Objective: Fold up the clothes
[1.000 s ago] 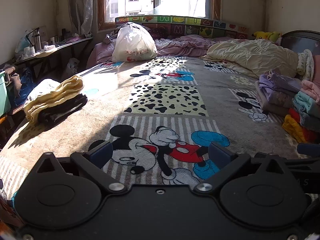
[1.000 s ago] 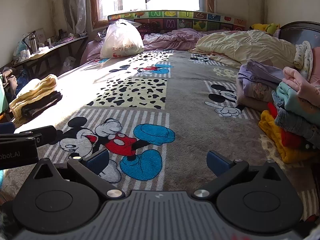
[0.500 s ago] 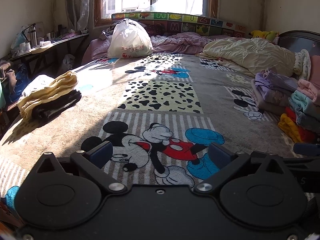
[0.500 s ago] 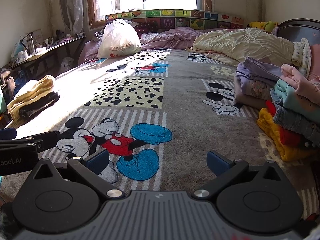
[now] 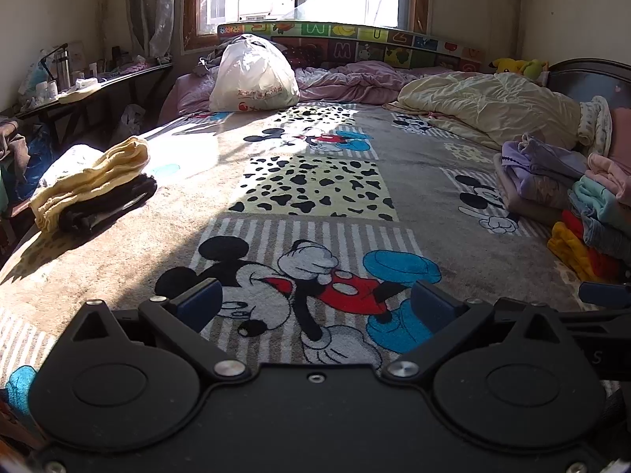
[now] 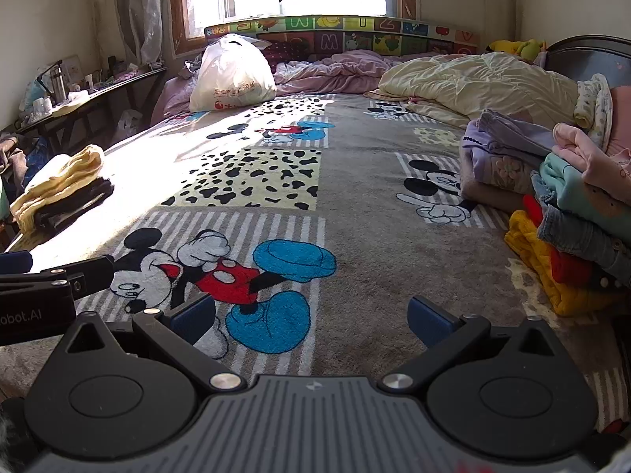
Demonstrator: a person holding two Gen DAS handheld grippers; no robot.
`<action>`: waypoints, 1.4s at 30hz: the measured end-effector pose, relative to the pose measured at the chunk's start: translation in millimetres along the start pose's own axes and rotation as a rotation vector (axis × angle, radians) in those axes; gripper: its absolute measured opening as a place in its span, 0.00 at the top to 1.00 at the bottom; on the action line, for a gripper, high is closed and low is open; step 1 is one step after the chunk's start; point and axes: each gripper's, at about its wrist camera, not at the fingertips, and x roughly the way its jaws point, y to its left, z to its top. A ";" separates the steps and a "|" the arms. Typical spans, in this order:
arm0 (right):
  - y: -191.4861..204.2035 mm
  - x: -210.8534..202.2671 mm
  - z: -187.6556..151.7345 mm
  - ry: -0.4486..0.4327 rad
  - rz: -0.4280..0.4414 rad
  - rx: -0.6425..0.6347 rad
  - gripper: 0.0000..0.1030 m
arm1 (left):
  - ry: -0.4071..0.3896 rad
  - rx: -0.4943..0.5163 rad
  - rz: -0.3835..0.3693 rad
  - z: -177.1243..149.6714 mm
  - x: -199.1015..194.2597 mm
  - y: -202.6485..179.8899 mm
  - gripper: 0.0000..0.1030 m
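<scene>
Both claws eased forward, right claw (image 6: 311,321) gaping, clothes pile (image 6: 568,213) right

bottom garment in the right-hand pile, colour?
Yellow: the bottom garment lies under a red one. Clearest in the right wrist view.

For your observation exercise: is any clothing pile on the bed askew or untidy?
Yes. The right-hand pile looks untidy: its pink top garment lies bunched, and layers jut unevenly. The yellow-and-black stack at the left edge sits fairly square.
</scene>
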 end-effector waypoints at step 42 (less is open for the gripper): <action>117.0 134.1 19.6 -0.116 0.356 -0.143 0.00 | -0.303 -0.506 0.383 50.7 138.3 302.0 0.02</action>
